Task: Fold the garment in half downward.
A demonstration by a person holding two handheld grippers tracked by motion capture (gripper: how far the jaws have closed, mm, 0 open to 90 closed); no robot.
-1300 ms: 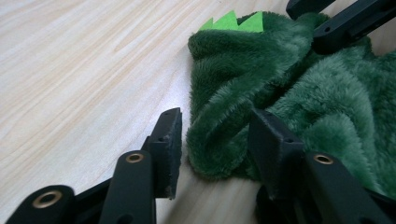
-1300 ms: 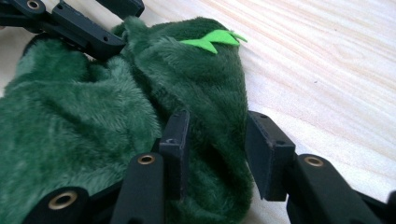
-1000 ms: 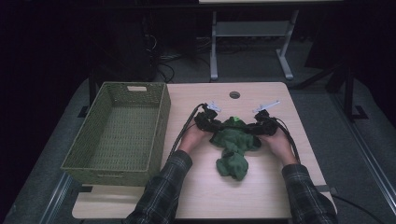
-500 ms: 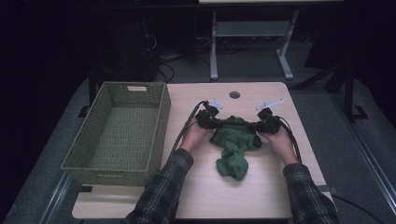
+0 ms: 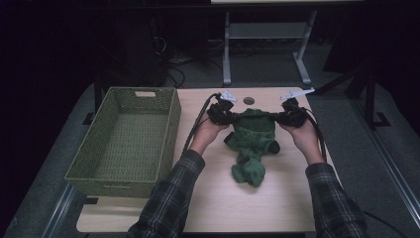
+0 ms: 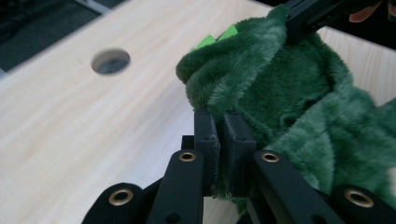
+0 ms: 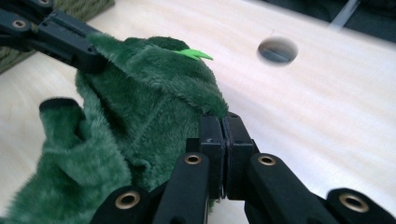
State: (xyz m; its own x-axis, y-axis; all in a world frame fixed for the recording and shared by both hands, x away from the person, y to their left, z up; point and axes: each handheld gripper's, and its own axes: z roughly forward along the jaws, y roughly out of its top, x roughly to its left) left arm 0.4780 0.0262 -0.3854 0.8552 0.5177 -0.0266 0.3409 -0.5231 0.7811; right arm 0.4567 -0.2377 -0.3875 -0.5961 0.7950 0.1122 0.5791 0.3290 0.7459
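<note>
Both grippers pinch the same dark green plush garment [image 5: 253,141], one at each upper corner. Going left to right in the high view: an olive-green woven rectangular basket [image 5: 126,140] sits at centre left of the frame on the pale wooden table [image 5: 277,208], with a small pale tag on its far rim whose writing is too small to read. Just right of it, a hand [image 5: 205,135] in a plaid sleeve holds the left gripper [image 5: 236,116], whose jaws have just been closing and now clamp the plush garment's left upper edge; in the left gripper view the two black pads press together with green fleece caught between them. A black cable [image 5: 194,130] trails from this gripper toward the lower part of the frame. The garment hangs between the grippers at the middle of the frame, its top stretched straight, its lower end bunched on the table below centre. A bright green tab [image 7: 194,53] shows at its top fold; no lettering can be made out on it. Behind the garment, a round grommet hole [image 5: 248,100] lies in the tabletop. At centre right, the right gripper [image 5: 273,118] is likewise clamped on the garment's other upper corner, jaws pressed tight on fleece in the right gripper view.
</note>
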